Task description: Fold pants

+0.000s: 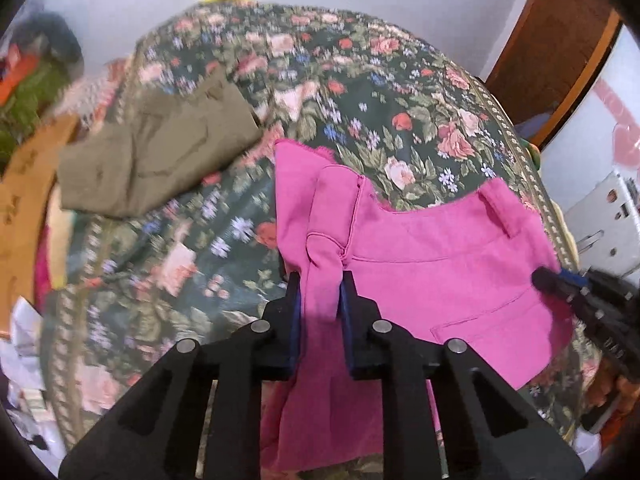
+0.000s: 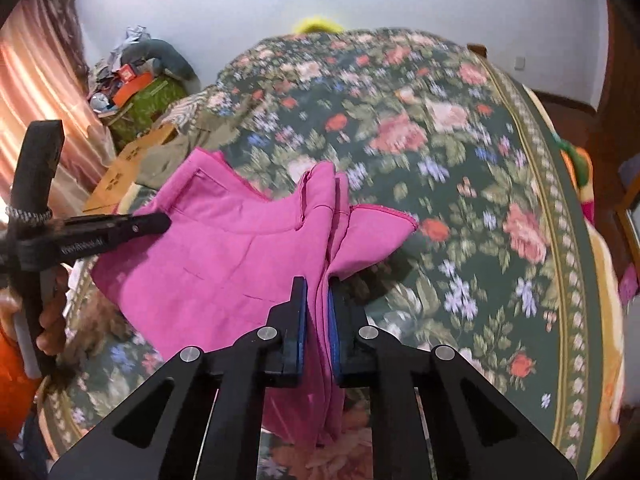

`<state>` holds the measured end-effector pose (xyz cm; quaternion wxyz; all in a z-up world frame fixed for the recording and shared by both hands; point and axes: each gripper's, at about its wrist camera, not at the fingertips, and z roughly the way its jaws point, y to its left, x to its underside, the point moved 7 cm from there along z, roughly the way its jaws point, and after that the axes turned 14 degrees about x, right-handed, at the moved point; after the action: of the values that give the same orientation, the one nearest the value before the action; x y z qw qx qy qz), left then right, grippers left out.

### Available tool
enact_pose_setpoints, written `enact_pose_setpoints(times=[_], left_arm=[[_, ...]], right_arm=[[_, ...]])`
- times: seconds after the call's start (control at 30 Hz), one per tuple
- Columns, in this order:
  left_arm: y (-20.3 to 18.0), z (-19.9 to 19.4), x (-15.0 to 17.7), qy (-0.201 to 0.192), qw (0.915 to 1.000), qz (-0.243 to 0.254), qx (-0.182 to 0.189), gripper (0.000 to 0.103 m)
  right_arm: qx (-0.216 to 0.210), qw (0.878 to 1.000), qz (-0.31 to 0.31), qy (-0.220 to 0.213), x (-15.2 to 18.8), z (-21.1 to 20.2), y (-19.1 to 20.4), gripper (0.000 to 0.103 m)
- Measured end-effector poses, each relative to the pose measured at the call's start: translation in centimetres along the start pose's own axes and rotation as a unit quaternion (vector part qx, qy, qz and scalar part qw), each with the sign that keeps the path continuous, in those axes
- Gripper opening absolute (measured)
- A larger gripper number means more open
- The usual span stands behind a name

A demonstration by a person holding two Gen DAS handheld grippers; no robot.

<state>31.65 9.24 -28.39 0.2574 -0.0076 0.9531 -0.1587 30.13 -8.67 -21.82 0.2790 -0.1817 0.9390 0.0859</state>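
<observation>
Pink pants (image 1: 432,264) hang stretched between both grippers above a bed with a floral cover (image 1: 360,92). My left gripper (image 1: 320,280) is shut on one bunched end of the waist. My right gripper (image 2: 318,286) is shut on the other bunched end of the pink pants (image 2: 224,248). Each gripper shows in the other's view: the right one (image 1: 560,280) at the right edge, the left one (image 2: 152,222) at the left. The rest of the pants hangs down below the jaws, partly hidden.
A folded olive garment (image 1: 156,152) lies on the bed's far left. A cardboard box (image 2: 124,168) and a cluttered pile (image 2: 136,88) stand left of the bed. A wooden door (image 1: 552,40) is at the right. White wall behind.
</observation>
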Motion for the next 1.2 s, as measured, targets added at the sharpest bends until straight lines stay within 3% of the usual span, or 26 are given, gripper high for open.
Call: enact_pose_setpoints(times=[0.37, 0.63, 0.9, 1.2], left_arm=[[3.5, -8.1, -5.7, -0.092, 0.9937, 0.04, -0.051, 0.017], [9.7, -11.8, -10.2, -0.137, 0.987, 0.036, -0.075, 0.017], [16.5, -10.2, -12.5, -0.145, 0.9827, 0.023, -0.113, 0.017], [24.2, -3.4, -13.6, -0.113, 0.9827, -0.003, -0.147, 0.017]], right_arm=[[0.003, 0.995, -0.06, -0.082, -8.1, -3.1, 5.8, 0.008], [-0.001, 0.987, -0.094, -0.127, -15.0, -1.9, 11.5, 0.008], [-0.005, 0.983, -0.125, -0.131, -18.8, 2.7, 16.2, 0.008], [-0.001, 0.985, -0.143, -0.097, -19.8, 11.0, 20.0, 0.008]])
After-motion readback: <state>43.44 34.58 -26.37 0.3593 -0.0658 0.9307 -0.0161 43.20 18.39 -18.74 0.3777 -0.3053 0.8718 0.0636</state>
